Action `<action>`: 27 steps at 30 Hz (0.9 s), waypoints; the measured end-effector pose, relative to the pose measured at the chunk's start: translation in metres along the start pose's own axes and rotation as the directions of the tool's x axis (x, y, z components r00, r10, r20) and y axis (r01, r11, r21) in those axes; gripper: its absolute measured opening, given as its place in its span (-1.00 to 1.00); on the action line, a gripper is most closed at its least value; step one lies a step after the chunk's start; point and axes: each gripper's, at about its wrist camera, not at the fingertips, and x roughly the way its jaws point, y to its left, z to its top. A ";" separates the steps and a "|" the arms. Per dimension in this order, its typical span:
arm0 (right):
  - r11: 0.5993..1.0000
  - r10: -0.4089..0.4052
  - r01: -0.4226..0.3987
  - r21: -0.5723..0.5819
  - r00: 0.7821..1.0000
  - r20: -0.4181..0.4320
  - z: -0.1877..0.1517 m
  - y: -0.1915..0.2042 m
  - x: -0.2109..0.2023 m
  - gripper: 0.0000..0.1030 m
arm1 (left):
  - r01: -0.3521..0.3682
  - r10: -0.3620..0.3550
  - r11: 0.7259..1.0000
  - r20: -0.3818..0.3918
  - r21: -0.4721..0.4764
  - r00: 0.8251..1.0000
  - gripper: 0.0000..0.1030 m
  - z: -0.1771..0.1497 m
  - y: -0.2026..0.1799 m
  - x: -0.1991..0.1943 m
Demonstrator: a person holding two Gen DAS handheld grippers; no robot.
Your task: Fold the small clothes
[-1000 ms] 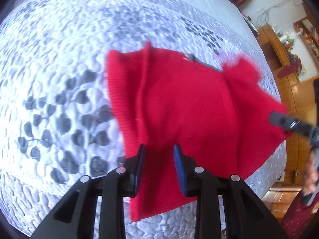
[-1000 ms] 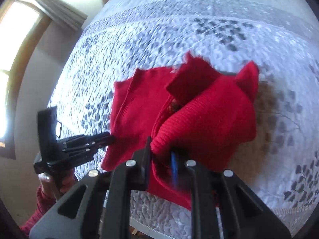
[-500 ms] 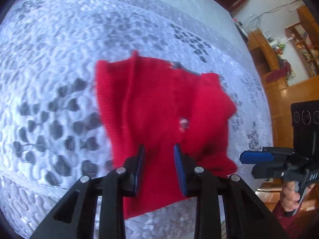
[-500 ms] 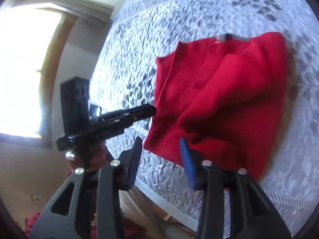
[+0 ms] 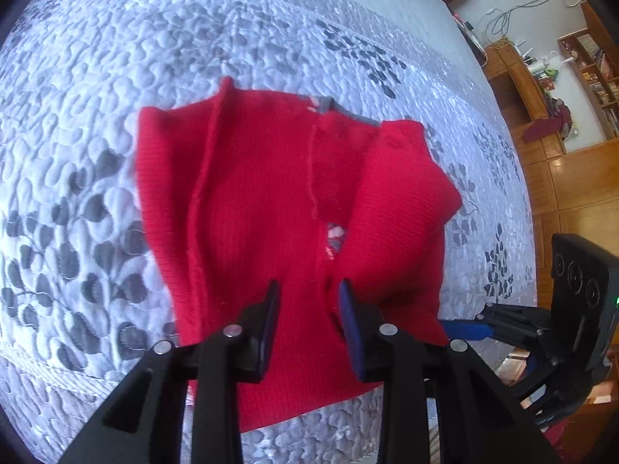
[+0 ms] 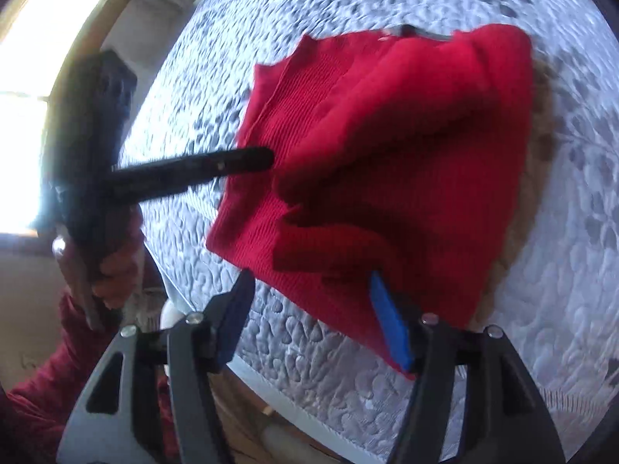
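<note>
A: Where is the red knit garment (image 5: pixel 271 208) lying?

B: On the bed, on the grey quilted bedspread (image 5: pixel 116 77) with the leaf print, close to the near edge. One side has been turned in over the middle, so a thick rolled fold (image 5: pixel 402 208) sits on top of the flat panel. A small grey tab shows at the far edge, probably the neck label.

A: Why is it so near the edge?

B: My guess is reach. The person stands at that side, and both tools can come in from there without stretching over the bed.

A: What about the left gripper (image 5: pixel 307 309)?

B: It hangs over the near hem with its fingers (image 5: pixel 350 317) partly apart. I see no cloth pinched between them; the knit lies flat underneath, so I read it as released and waiting.

A: And the right gripper (image 6: pixel 309 301)?

B: Its fingers have just been opening, and they now stand spread over the near corner of the garment. Nothing is between them; the cloth lies on the quilt below. That fits a fold just laid down and let go.

A: Is it folded, then?

B: Only partly, I'd judge. The turned-in side is bulky and rumpled, not pressed flat, and the other side is still spread out. The next grasp will likely want an edge taken cleanly, since soft knit like this slumps and drags its lower layer along.
</note>
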 end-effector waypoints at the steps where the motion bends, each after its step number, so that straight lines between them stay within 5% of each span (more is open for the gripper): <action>1: 1.000 0.019 -0.019 -0.023 1.000 -0.024 -0.001 0.006 0.006 -0.63 | 0.000 0.000 1.000 0.003 -0.004 1.000 -0.39 0.001 0.003 -0.002; 2: 0.997 0.064 -0.066 -0.032 0.996 -0.070 -0.005 0.012 0.014 -0.92 | -0.002 0.002 1.000 0.009 -0.008 1.000 -0.39 0.002 0.006 -0.005; 3: 0.993 0.107 -0.111 -0.031 0.988 -0.113 -0.010 0.017 0.022 -1.00 | -0.001 0.002 1.000 0.011 -0.011 1.000 -0.38 0.004 0.007 -0.006; 6: 0.990 0.121 -0.132 -0.049 0.976 -0.182 -0.023 0.027 0.039 -1.00 | 0.027 -0.027 1.000 0.009 -0.007 1.000 -0.38 0.011 0.004 -0.006; 8: 0.984 0.168 -0.174 -0.025 0.971 -0.168 -0.030 0.025 0.035 -0.88 | 0.051 -0.051 0.999 0.009 0.016 0.999 -0.38 0.019 -0.007 -0.003; 9: 0.982 0.186 -0.188 -0.004 0.972 -0.141 -0.032 0.020 0.027 -0.73 | 0.067 -0.068 0.997 0.006 0.039 0.998 -0.38 0.025 -0.016 -0.001; 10: 0.982 0.187 -0.187 0.010 0.976 -0.114 -0.034 0.014 0.017 -0.37 | 0.076 -0.076 0.995 0.001 0.057 0.997 -0.37 0.030 -0.024 0.003; 12: 0.987 0.158 -0.157 0.020 0.986 -0.050 -0.038 0.002 -0.003 -0.18 | 0.088 -0.086 0.993 -0.029 0.083 0.996 -0.29 0.043 -0.039 0.015; 17: 0.995 0.066 -0.067 0.072 0.997 0.026 -0.037 -0.032 -0.032 -0.18 | 0.051 -0.044 0.995 -0.082 0.089 0.996 -0.27 0.069 -0.057 0.048; 22: 0.992 0.042 -0.045 0.118 0.999 0.030 -0.045 -0.059 -0.031 -0.18 | 0.125 -0.118 0.991 -0.114 0.051 0.986 -0.28 0.080 -0.055 0.065; 25: 0.991 0.050 -0.053 0.121 0.998 0.034 -0.046 -0.064 -0.029 -0.18 | 0.143 -0.140 0.989 -0.104 0.022 0.985 -0.74 0.083 -0.051 0.068; 27: 0.991 0.054 -0.058 0.122 0.998 0.037 -0.046 -0.065 -0.025 -0.18 | 0.167 -0.168 0.986 -0.070 -0.018 0.983 -0.83 0.083 -0.044 0.061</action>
